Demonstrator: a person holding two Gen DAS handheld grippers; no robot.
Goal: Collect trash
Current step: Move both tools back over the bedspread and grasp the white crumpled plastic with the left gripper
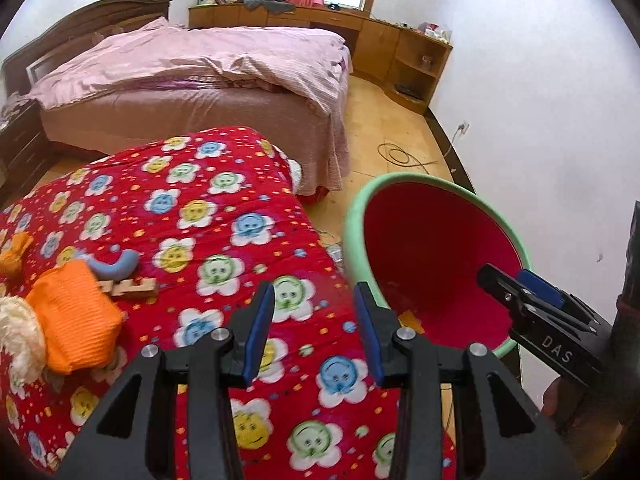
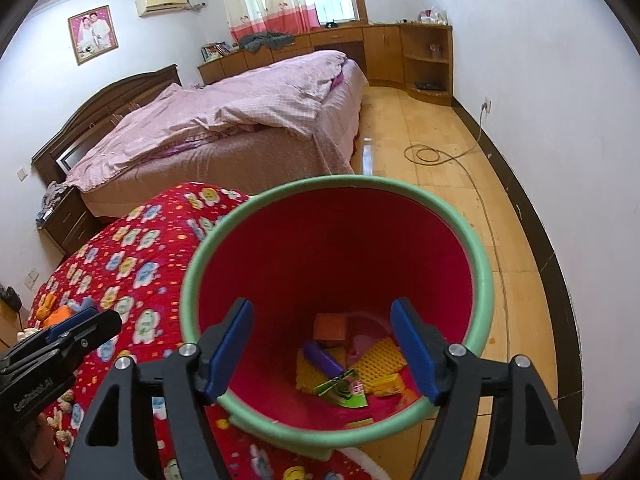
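A red bin with a green rim (image 2: 192, 280) stands beside the red flower-print blanket (image 1: 224, 240). At its bottom lie an orange block (image 2: 330, 328), a purple tube (image 2: 322, 358), yellow bumpy sheets (image 2: 380, 360) and a green wrapper (image 2: 344, 390). My right gripper (image 2: 322, 312) hangs over the bin's mouth, open, with nothing between its fingers. My left gripper (image 1: 315, 294) is over the blanket, open and holding nothing. To its left on the blanket lie an orange knitted item (image 1: 76, 320), a grey-blue piece (image 1: 116, 266) and a wooden piece (image 1: 128, 286).
A bed with pink bedding (image 1: 200, 64) stands behind the blanket. Wooden cabinets (image 1: 400, 40) line the far wall. A coiled cable (image 2: 428, 154) lies on the wooden floor, plugged into the white wall on the right. A nightstand (image 2: 68, 220) sits at the left.
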